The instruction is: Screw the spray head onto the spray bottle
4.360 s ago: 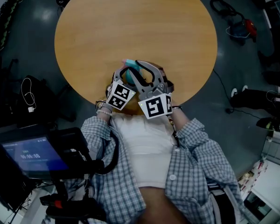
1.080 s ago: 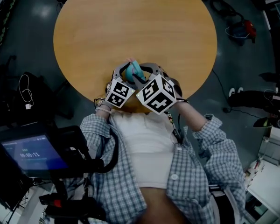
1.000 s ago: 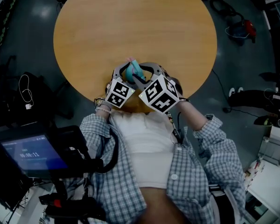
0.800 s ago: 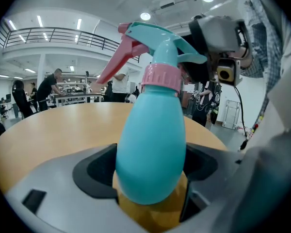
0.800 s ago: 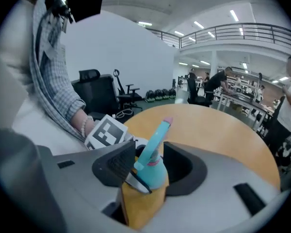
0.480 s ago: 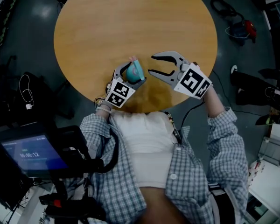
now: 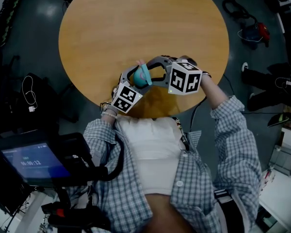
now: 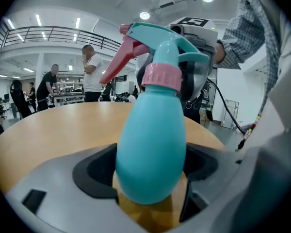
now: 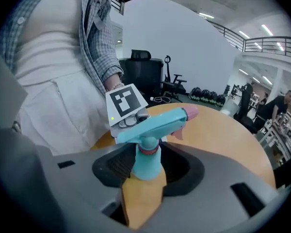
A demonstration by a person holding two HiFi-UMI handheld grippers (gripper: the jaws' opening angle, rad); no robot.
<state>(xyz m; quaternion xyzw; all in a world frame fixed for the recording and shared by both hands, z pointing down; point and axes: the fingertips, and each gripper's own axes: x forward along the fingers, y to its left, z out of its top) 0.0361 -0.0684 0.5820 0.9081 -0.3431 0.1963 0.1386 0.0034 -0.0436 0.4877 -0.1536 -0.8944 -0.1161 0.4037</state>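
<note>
A turquoise spray bottle [image 7: 143, 74] stands on the round wooden table [image 7: 136, 18] near its front edge. The spray head [image 8: 160, 42] sits on its neck, with a pink trigger and a pink collar [image 8: 161, 76]. My left gripper [image 7: 140, 77] is shut on the bottle's belly [image 8: 150, 149]. My right gripper [image 7: 150, 74] reaches in from the right. Its jaws stand on either side of the bottle's shoulder [image 9: 146, 164], just below the collar. I see no pad pressing there. The nozzle [image 9: 189, 113] points away from the person.
The table's front edge lies directly under both grippers, with the person's torso [image 7: 155, 154] just behind. A screen on a stand [image 7: 31, 161] is at lower left. Cables and gear lie on the dark floor. People [image 8: 92, 74] stand far beyond the table.
The right gripper let go of the spray head and swung out to the right with open jaws. It has come back around the bottle's top, turned differently. The left gripper kept hold.
</note>
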